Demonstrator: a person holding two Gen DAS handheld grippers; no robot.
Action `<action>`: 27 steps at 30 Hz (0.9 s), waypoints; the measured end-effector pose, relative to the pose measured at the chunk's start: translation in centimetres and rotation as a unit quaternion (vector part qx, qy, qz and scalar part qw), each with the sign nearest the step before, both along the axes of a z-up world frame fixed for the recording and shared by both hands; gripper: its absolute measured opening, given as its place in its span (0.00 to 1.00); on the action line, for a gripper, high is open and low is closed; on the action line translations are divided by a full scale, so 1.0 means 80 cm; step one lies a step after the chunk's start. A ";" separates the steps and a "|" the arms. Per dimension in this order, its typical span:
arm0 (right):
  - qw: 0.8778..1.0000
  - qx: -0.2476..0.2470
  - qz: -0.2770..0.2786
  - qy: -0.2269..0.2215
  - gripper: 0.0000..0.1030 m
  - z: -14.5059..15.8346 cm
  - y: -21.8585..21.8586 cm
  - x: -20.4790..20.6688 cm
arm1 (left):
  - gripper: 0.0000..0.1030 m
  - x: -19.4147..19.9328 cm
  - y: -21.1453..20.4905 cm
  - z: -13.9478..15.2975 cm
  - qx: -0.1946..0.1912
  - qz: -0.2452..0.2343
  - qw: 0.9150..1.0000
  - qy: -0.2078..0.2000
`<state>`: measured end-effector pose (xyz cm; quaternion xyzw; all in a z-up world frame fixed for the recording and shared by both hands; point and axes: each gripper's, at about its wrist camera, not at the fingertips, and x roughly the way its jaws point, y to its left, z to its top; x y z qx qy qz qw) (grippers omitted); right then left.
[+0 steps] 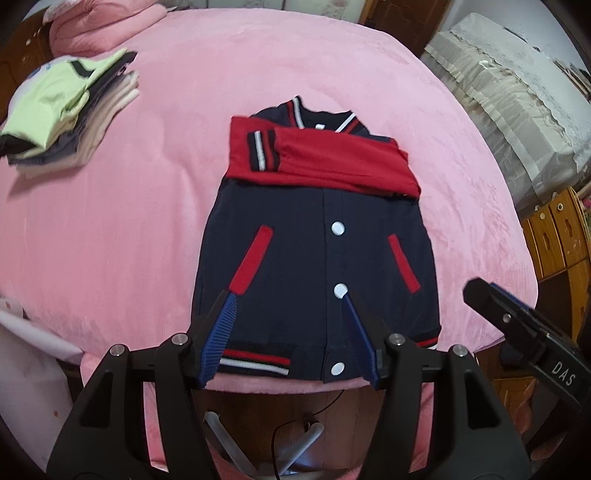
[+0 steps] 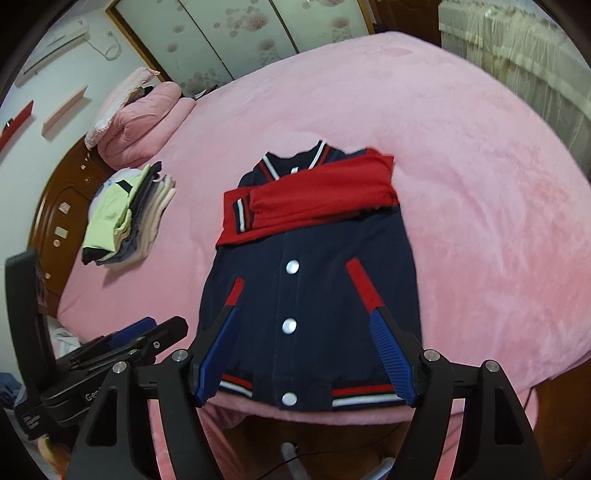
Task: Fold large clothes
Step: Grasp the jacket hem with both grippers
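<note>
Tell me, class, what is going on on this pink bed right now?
A person holding a gripper in each hand is folding a navy and red jacket laid face up on the pink bed. Both red sleeves are already folded across the chest. The left gripper and right gripper hover open near the hem, gripping nothing. A stack of folded clothes sits off to the left.

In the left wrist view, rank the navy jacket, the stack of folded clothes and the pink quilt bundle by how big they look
1. Navy jacket, clearly the largest.
2. Stack of folded clothes.
3. Pink quilt bundle, cut off by the frame edge.
The last two look close, and the bundle lies farther away, so its real size is unsure.
</note>
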<state>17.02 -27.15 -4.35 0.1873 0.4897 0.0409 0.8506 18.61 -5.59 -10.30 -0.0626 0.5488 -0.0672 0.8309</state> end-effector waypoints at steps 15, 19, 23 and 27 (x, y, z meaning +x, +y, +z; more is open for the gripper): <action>0.988 0.102 -0.084 0.077 0.72 -0.124 -0.091 -0.046 | 0.55 -0.017 0.098 -0.109 -0.072 0.062 0.993 0.074; 0.984 0.103 -0.102 0.107 0.72 -0.145 -0.115 -0.052 | 0.55 -0.014 0.114 -0.129 -0.074 0.062 0.991 0.097; 0.984 0.092 -0.079 0.129 0.72 -0.162 -0.123 -0.055 | 0.55 -0.011 0.123 -0.152 -0.096 0.052 0.986 0.125; 0.985 0.099 -0.058 0.129 0.71 -0.181 -0.128 -0.055 | 0.55 -0.008 0.129 -0.173 -0.120 0.057 0.980 0.146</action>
